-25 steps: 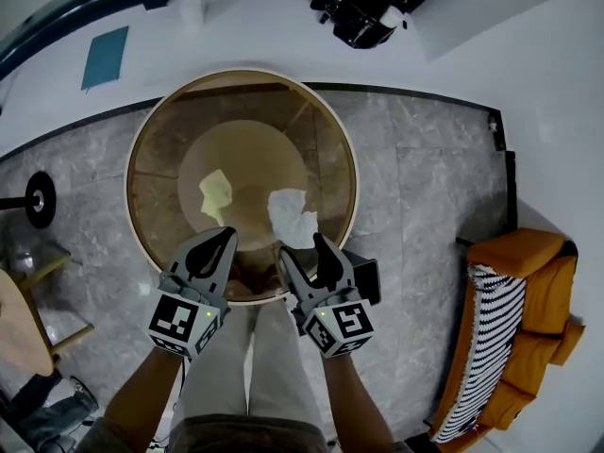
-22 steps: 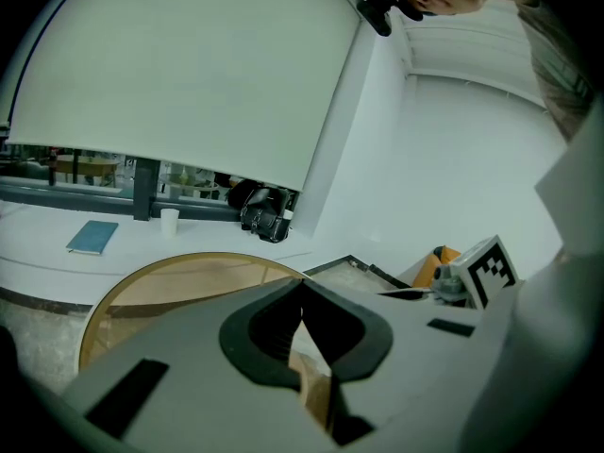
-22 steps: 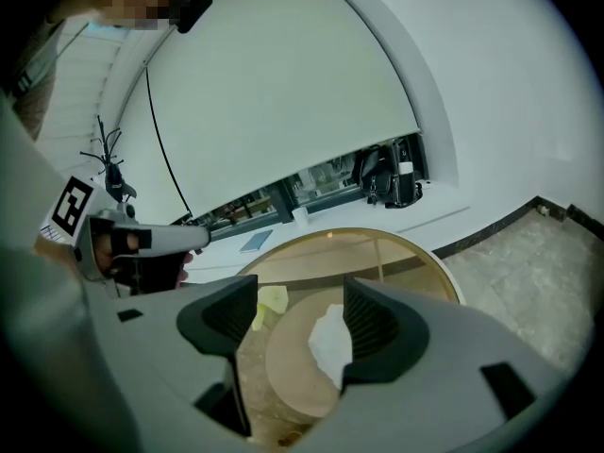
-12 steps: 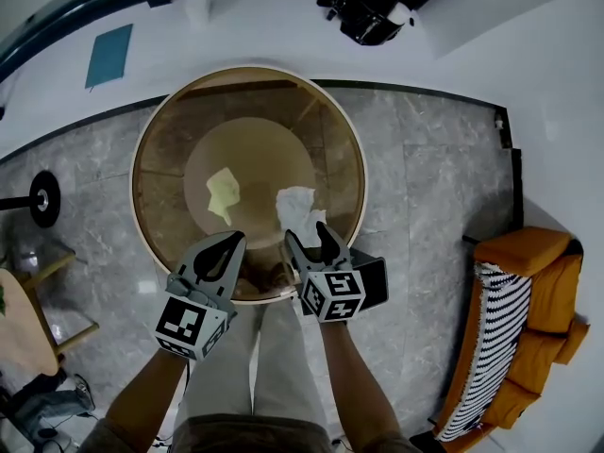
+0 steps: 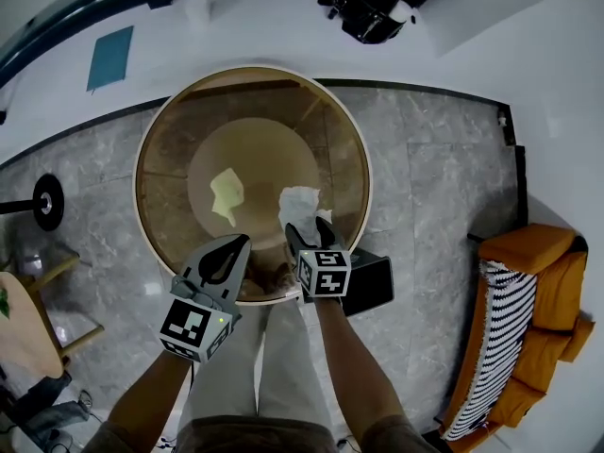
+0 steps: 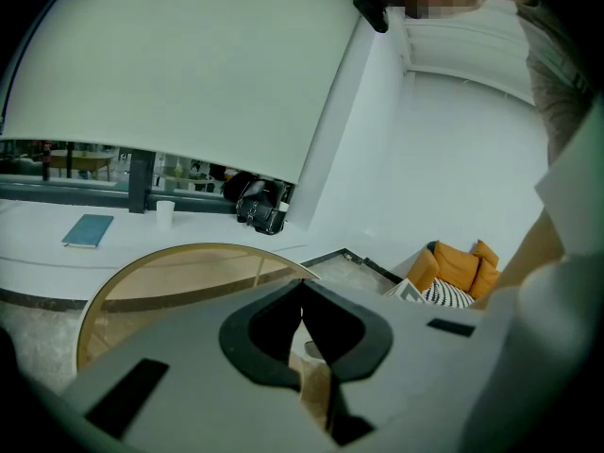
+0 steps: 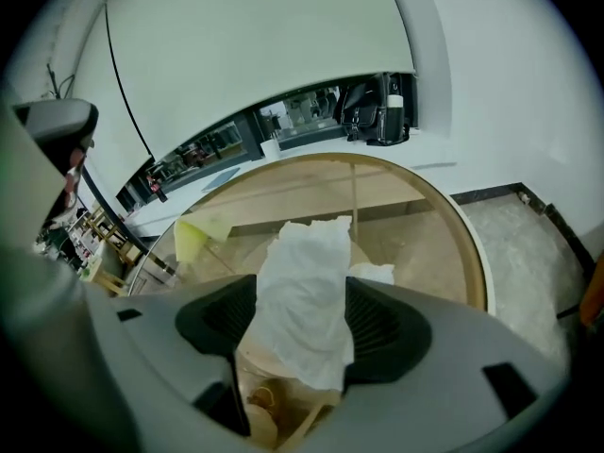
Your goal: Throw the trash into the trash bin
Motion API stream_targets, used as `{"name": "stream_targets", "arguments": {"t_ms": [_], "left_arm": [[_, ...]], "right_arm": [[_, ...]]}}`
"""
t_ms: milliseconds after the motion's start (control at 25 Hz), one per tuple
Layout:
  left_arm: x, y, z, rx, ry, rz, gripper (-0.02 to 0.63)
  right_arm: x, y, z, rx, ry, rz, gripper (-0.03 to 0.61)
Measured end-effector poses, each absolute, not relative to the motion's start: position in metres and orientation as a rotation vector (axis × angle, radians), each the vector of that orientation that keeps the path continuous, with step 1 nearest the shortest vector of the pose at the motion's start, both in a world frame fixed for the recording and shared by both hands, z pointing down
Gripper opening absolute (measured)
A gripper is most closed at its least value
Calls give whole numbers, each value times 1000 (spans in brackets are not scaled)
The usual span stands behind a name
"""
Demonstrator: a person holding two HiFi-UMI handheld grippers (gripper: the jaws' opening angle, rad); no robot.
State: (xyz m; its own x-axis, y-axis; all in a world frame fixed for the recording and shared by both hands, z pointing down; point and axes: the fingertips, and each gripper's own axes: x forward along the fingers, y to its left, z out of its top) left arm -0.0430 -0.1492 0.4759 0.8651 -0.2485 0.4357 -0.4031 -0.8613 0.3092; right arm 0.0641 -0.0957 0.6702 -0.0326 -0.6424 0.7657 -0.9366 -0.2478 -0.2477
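Standing at the round glass bench (image 5: 151, 130), looking straight down over it.

Right hand-held gripper (image 7: 300, 300): jaws clamped on a tissue (image 7: 307, 281), white and crumpled. It fills the gap between the pads and sticks out ahead of the tips. From the head view this gripper sits over the near edge of the bench, with the tissue's far end lying on or just above the glass; cannot tell which.

Left hand-held gripper (image 6: 302, 286): jaws closed tip to tip, nothing between them. It hangs at the near rim, just left of the right one, the two side by side but apart.

Yellow paper (image 5: 226, 194): on the glass near the middle, left of the tissue and apart from it, untouched.

Bin (image 5: 370, 284): black, on the grey stone floor just right of my right gripper, partly tucked beneath the bench's near rim. The tissue is not in it.

Further off: an orange sofa (image 5: 528, 300) with a striped cushion at the right, a black bag (image 5: 368, 3) and a blue book (image 5: 106, 58) on the white ledge beyond the bench
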Motion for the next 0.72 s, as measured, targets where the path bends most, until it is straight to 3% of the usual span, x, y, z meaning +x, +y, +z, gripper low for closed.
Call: {"name": "stream_targets", "arguments": {"t_ms": [400,520,720], "left_arm": [[-45,-148,477,2640,-482,546,18],[-44,-147,477,2642,-477,545,18],[-42,-144,480,2635,-465,551,18]], "right_arm": [[64,-94,680,1849,-1604,1162,282],[67,-90,680,1837,-1594,1152,223],[72,-81,682,1841,-1556,1169,62]]}}
